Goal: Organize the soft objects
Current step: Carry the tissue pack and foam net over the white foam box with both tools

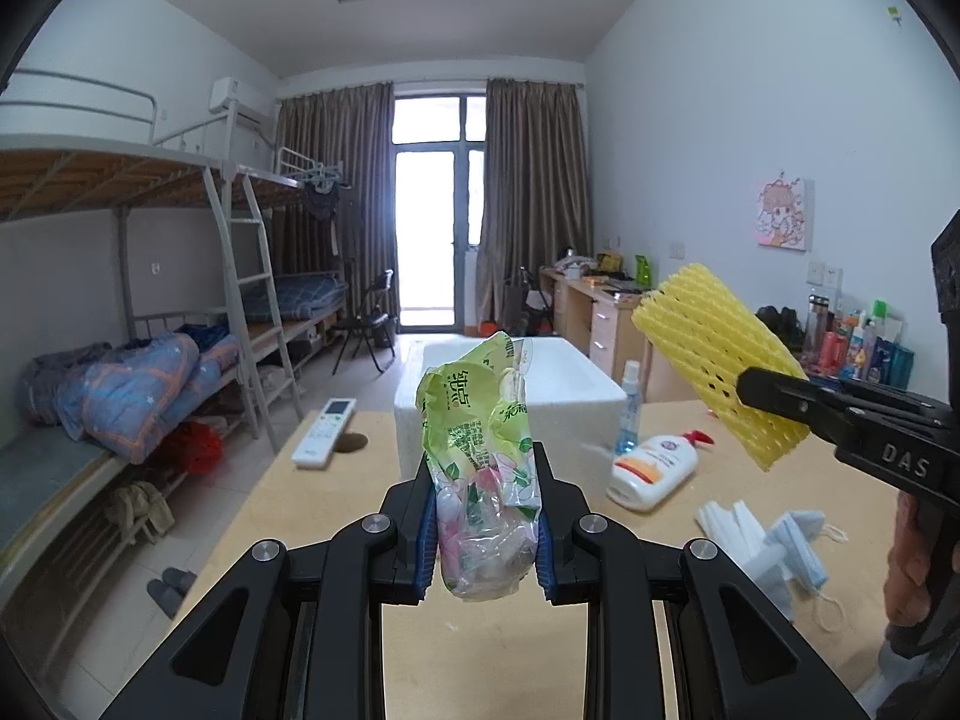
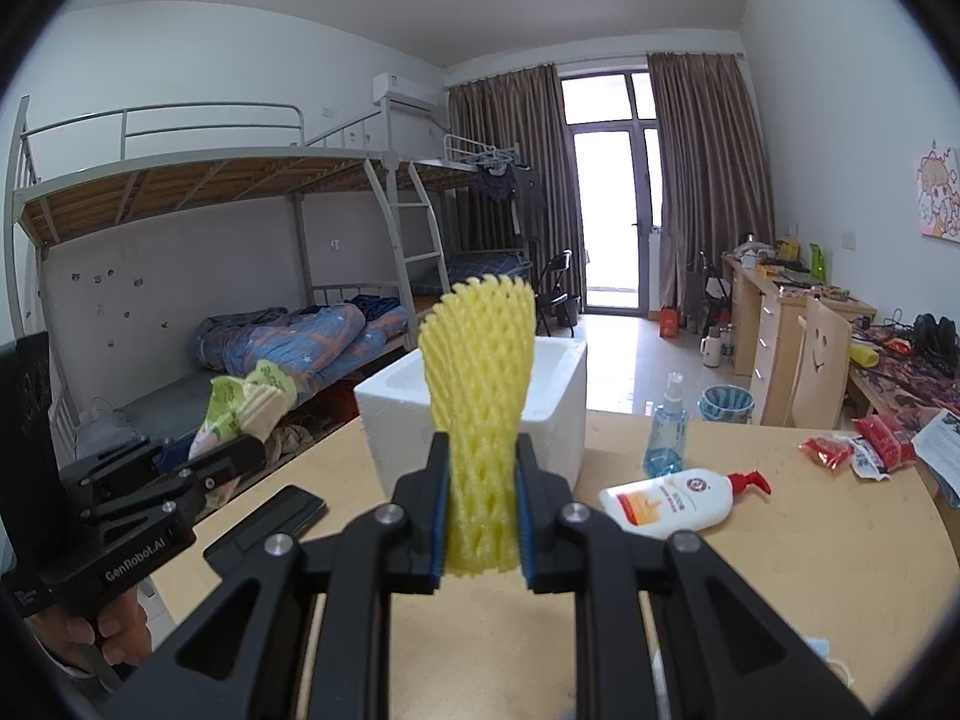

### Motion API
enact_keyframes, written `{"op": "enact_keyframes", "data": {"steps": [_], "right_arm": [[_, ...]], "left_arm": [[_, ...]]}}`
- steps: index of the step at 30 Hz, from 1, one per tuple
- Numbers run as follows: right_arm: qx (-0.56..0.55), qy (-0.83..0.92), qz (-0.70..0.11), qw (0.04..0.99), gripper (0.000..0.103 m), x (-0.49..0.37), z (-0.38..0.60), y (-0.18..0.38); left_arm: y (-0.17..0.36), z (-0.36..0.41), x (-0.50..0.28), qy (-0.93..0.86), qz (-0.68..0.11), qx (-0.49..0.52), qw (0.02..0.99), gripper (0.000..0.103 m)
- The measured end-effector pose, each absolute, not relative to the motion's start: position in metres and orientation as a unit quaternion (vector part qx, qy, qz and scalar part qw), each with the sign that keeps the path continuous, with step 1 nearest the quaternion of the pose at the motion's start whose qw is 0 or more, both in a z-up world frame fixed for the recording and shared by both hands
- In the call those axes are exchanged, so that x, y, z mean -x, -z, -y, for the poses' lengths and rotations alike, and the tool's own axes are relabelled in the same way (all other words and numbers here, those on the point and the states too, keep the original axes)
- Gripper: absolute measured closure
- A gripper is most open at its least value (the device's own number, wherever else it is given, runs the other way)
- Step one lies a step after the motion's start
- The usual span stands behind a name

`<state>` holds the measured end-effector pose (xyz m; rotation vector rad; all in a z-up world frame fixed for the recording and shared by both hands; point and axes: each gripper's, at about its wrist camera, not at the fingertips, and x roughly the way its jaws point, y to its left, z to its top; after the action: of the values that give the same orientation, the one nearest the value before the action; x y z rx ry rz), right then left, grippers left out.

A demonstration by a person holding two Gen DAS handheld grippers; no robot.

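My left gripper (image 1: pixel 485 516) is shut on a crumpled green plastic tissue pack (image 1: pixel 480 450), held upright above the wooden table, in front of the white foam box (image 1: pixel 576 384). My right gripper (image 2: pixel 482 510) is shut on a yellow foam fruit net (image 2: pixel 480 396), held upright in front of the same foam box (image 2: pixel 558 396). In the left wrist view the right gripper (image 1: pixel 774 399) and the net (image 1: pixel 714 360) show at right. In the right wrist view the left gripper (image 2: pixel 240 456) and the pack (image 2: pixel 240 408) show at left.
On the table (image 1: pixel 336 516) lie a white remote (image 1: pixel 324 432), a lotion pump bottle (image 1: pixel 654 468), a blue spray bottle (image 1: pixel 629 408), and white tissues with face masks (image 1: pixel 774 546). A black phone (image 2: pixel 264 531) and red snack packets (image 2: pixel 864 450) show in the right wrist view. Bunk beds stand at left.
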<state>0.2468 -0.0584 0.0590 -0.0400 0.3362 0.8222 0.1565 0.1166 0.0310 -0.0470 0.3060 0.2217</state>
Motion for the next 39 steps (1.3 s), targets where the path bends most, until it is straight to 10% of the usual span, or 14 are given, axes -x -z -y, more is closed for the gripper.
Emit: {"op": "enact_keyframes", "data": {"steps": [39], "right_arm": [[0.039,-0.389,-0.172,0.904,0.081,-0.343,-0.017,-0.082]], "left_arm": [[-0.063,-0.168,-0.296,-0.099,-0.191,0.021,0.976,0.076]]}}
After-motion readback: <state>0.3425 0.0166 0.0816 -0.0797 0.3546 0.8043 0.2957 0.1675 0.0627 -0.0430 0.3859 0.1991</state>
